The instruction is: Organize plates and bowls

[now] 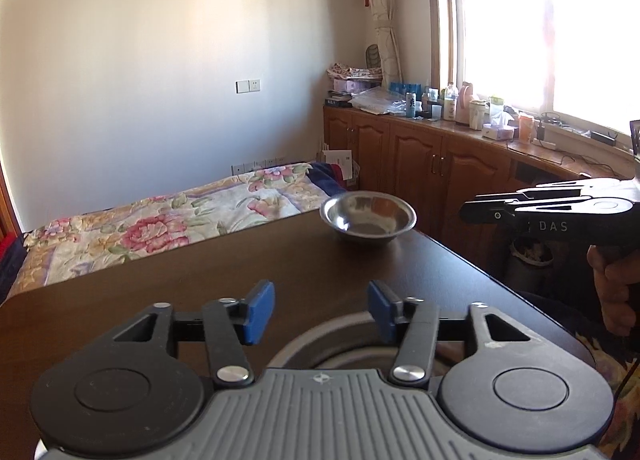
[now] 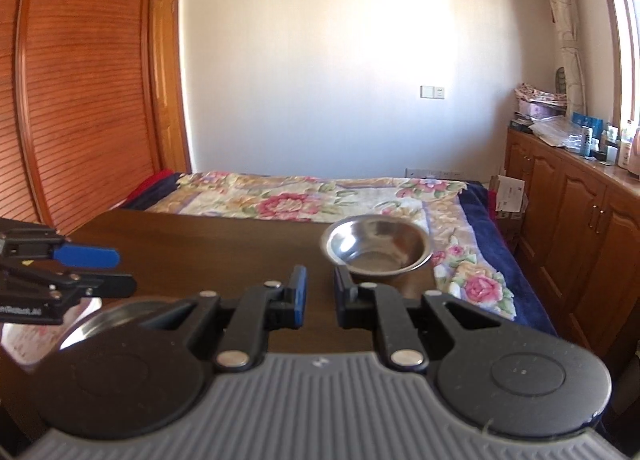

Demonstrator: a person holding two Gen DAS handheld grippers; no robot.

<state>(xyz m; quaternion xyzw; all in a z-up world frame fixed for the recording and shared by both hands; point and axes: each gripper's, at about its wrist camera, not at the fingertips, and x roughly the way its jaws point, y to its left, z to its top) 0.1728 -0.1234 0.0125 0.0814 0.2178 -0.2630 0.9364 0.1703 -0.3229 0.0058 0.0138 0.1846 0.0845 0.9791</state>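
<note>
Bowl [image 1: 368, 216] of shiny steel sits at the far right corner of the dark wooden table [image 1: 200, 280], round, shallow, its inside mirroring the room. Near the table's front edge a metal plate [image 1: 340, 344] lies flat, dull grey with a raised rim, mostly hidden under the left gripper [image 1: 321, 310]. That gripper hovers just above the plate, blue-padded fingers [image 1: 260, 310] spread wide, nothing between them. The right gripper [image 2: 320, 296] points at the bowl, its fingers parted by a narrower gap and also empty. Only the right wrist view catches the plate's bright rim from the side; only the left shows the hand [image 1: 616, 288] on the right gripper's handle. A floral bedspread [image 2: 320, 196] lies beyond the table.
</note>
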